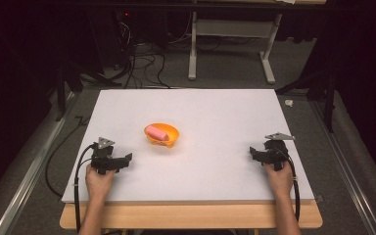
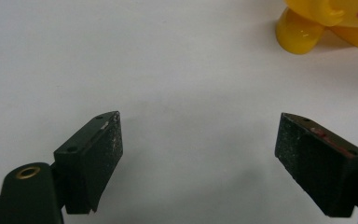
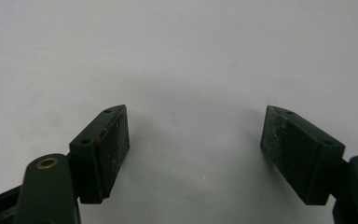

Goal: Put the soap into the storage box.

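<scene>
Dark room all around, with a grey floor, black cables and the legs of a metal stand at the back. On a wooden table lies a big white board [image 1: 191, 142], and the work happens on it. Near the middle of the board, a bit toward the left, sits a small orange bowl [image 1: 162, 135] on stubby feet. A pink sausage-shaped thing [image 1: 156, 132] lies inside the bowl. Its long way runs slanted, from far-left to near-right as the high view shows it. The bowl stands ahead and to the right of the left gripper [image 1: 123, 159], and it is near it. The right gripper [image 1: 253, 153] is on the other side of the board, well apart from the bowl. So the left hand [image 1: 99, 182] looks like the one better placed to reach the bowl, by going forward and a little to the right. In the left gripper view, one yellow-orange foot of the bowl [image 2: 298, 32] shows at the top right, and the left gripper [image 2: 198, 142] has its jaws apart with just bare white board between them. It holds nothing and touches nothing. In the right gripper view, the right gripper [image 3: 196, 140] also has its jaws apart over bare board, and it holds nothing. The right hand [image 1: 280, 177] rests low near the board's right edge.
</scene>
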`<control>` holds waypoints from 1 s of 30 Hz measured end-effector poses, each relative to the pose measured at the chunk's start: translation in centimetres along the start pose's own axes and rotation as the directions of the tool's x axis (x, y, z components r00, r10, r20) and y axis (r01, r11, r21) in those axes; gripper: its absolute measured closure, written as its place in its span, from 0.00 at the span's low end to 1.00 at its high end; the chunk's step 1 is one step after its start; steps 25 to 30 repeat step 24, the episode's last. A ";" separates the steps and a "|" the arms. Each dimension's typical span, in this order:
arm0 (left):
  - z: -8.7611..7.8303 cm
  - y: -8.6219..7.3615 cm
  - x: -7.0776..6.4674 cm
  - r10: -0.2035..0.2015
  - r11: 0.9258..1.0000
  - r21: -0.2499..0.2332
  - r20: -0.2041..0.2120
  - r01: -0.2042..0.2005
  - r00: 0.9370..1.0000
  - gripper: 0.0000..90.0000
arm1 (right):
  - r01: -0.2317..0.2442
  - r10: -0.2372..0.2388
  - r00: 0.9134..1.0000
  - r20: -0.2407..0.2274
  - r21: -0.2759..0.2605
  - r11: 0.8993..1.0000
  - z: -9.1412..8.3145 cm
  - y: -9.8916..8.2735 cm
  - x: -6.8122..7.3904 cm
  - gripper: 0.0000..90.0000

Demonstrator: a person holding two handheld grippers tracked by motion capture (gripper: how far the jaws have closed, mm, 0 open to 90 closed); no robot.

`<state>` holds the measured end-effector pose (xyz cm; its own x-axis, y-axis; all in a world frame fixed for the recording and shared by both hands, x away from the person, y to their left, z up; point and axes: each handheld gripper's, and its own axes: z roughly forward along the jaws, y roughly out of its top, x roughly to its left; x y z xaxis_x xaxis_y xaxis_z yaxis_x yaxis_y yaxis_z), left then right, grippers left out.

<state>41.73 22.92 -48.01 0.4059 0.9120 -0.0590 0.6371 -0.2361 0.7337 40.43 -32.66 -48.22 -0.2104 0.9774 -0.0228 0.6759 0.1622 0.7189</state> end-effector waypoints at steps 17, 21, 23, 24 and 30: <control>0.9 -0.3 -0.4 0.035 0.999 0.019 -0.038 -0.034 0.999 0.17 | 0.001 -0.001 1.000 0.000 0.000 1.000 0.0 0.0 0.0 0.27; 0.9 -0.3 -0.3 0.031 0.999 0.017 -0.037 -0.031 0.999 0.17 | 0.001 -0.001 1.000 0.000 0.000 1.000 0.0 0.0 0.0 0.27; 0.9 -0.3 -0.3 0.031 0.999 0.017 -0.037 -0.031 0.999 0.17 | 0.001 -0.001 1.000 0.000 0.000 1.000 0.0 0.0 0.0 0.27; 0.9 -0.3 -0.3 0.031 0.999 0.017 -0.036 -0.030 0.999 0.17 | 0.000 0.000 1.000 0.000 0.000 1.000 0.0 0.0 0.0 0.27; 0.9 -0.3 -0.3 0.031 0.999 0.017 -0.036 -0.030 0.999 0.17 | 0.000 0.000 1.000 0.000 0.000 1.000 0.0 0.0 0.0 0.27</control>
